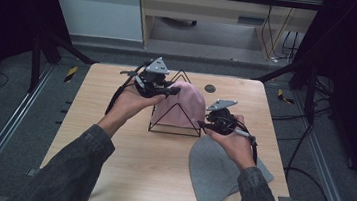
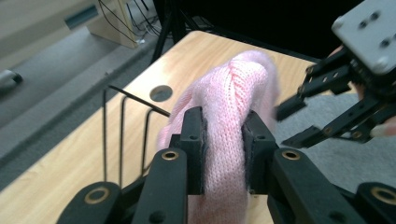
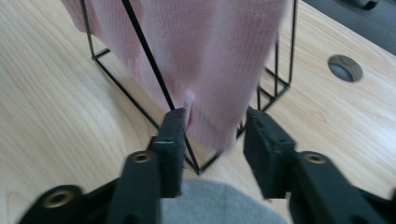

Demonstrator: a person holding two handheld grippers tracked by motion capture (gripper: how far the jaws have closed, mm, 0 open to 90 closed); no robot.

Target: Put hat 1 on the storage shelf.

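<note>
The pink hat (image 1: pixel 186 106) is draped over the wire rack (image 1: pixel 176 126) on the desk (image 1: pixel 124 165). Left tool (image 2: pixel 224 154) is clamped on its crown; right tool (image 3: pixel 212 140) stands apart around the hem — unpressed. Risk: an uneven pull may tip the light rack, or slide the hat off.

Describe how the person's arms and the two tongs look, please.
Both forearms wear dark grey denim-like sleeves. Each of the tongs, left tongs and right tongs, is black, with two flat jaws on linked bars, brass-coloured rivets, a grey three-cornered plate on top and a black cable trailing.
</note>
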